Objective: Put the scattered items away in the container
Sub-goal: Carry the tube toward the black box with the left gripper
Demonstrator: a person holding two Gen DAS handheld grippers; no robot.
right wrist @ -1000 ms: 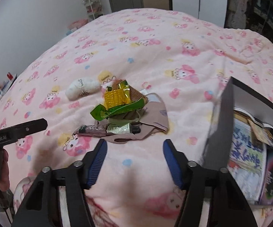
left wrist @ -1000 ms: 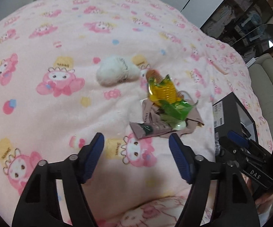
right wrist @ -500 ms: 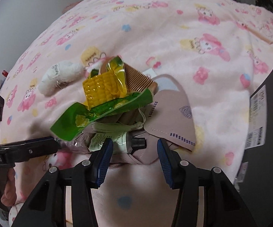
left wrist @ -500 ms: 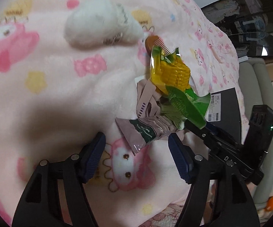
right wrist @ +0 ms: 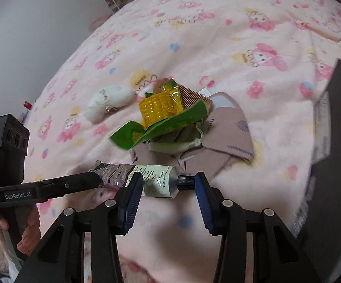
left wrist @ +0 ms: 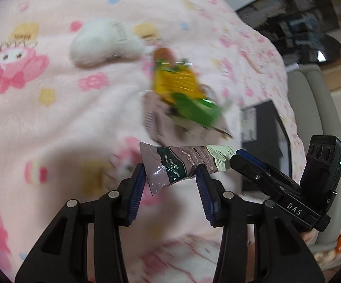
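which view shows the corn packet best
The right wrist view: the corn packet is sharp there, yellow kernels and green end plain atop the pile. The left wrist view shows it only as a motion-blurred yellow and green smear.

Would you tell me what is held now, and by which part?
Left gripper, jaws just closing, pinches the mauve-and-cream squeeze tube by its crimped end.

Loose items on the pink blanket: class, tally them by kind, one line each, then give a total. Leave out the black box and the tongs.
Cream tube: 1
Corn snack packet: 1
Comb: 1
Face mask: 1
White fluffy item: 1
Pale drawstring pouch: 1
Total: 6, though the pile may hide more.
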